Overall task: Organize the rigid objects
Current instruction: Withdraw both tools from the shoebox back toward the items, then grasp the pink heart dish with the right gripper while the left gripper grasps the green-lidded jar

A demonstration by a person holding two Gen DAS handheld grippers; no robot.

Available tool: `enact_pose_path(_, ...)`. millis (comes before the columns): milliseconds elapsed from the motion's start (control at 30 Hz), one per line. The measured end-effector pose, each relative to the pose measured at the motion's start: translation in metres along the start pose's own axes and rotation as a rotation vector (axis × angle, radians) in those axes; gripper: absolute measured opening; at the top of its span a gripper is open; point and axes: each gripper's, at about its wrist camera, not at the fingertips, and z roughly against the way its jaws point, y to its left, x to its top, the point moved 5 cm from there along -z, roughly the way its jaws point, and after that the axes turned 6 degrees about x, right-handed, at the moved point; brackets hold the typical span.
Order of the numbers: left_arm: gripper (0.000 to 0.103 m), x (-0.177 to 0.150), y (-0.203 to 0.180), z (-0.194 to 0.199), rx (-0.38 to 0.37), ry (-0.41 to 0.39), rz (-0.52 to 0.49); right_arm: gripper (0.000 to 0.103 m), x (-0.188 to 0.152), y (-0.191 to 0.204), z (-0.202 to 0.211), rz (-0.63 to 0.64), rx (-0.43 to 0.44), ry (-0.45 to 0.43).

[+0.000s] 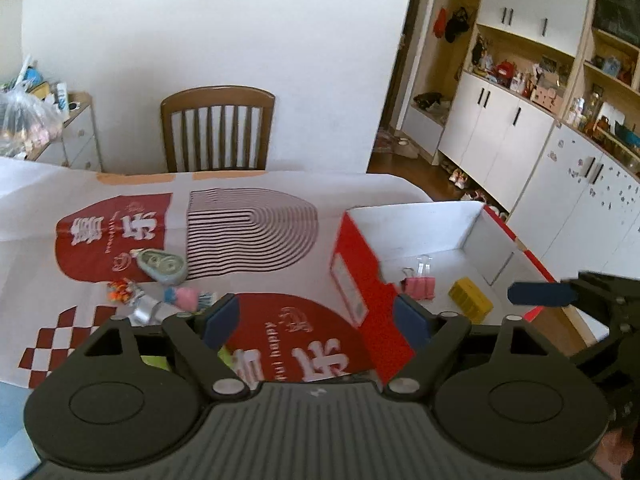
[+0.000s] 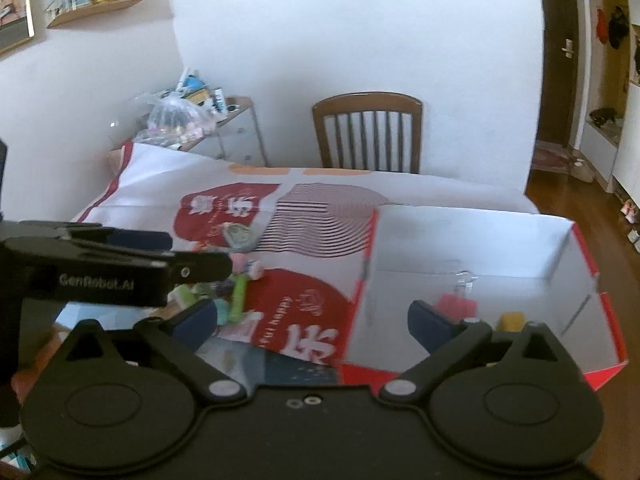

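Left claw [image 1: 316,320] wide, nothing between pads, poised over bench [image 1: 280,188] cloth beside red box [image 1: 360,280]. Right claw [image 2: 312,320] wide, empty, at box's near wall. Pink binder clip [image 1: 419,285] and yellow block [image 1: 470,300] lie inside box, ahead of left claw. Correction tape [image 1: 162,265] and small clutter left of it; clutter blurred, partly hidden behind claw frame.

Left tongs [image 1: 316,320], right tongs [image 2: 314,318]: black plastic, round pivots, silver screws, blue pads, seemingly rubber.
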Motion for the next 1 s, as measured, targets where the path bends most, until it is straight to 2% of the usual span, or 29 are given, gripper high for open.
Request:
enact_pose_path(167, 0.087, -0.007, 0.038, -0.003, -0.003, 0.007, 0.033, 0.103, -0.009, 0.034, -0.019, 0.022, 0.031, 0.019)
enact_pose_path(233, 0.098, -0.01, 0.052, -0.006, -0.001, 0.013, 0.041, 0.103, -0.014, 0.047, -0.028, 0.024, 0.038, 0.035)
enact_pose_path(300, 0.103, -0.015, 0.065, -0.008, 0.002, 0.016, 0.042, 0.103, -0.018, 0.061, -0.037, 0.029, 0.048, 0.05)
enact_pose_path(400, 0.103, -0.021, 0.083, -0.012, 0.011, 0.027, 0.026, 0.103, -0.024, 0.08, -0.05, 0.04, 0.064, 0.076)
enact_pose_path(633, 0.103, -0.043, 0.13, -0.033, 0.088, 0.062, -0.009, 0.103, -0.04, 0.115, -0.085, 0.075, 0.078, 0.141)
enact_pose_path(767, 0.103, -0.057, 0.148, -0.05, 0.082, 0.09, 0.015, 0.102, -0.049, 0.129, -0.104, 0.098, 0.082, 0.179)
enact_pose_path(1000, 0.103, -0.074, 0.157, -0.071, 0.073, 0.125, -0.055, 0.102, -0.065, 0.146, -0.132, 0.155, 0.085, 0.247)
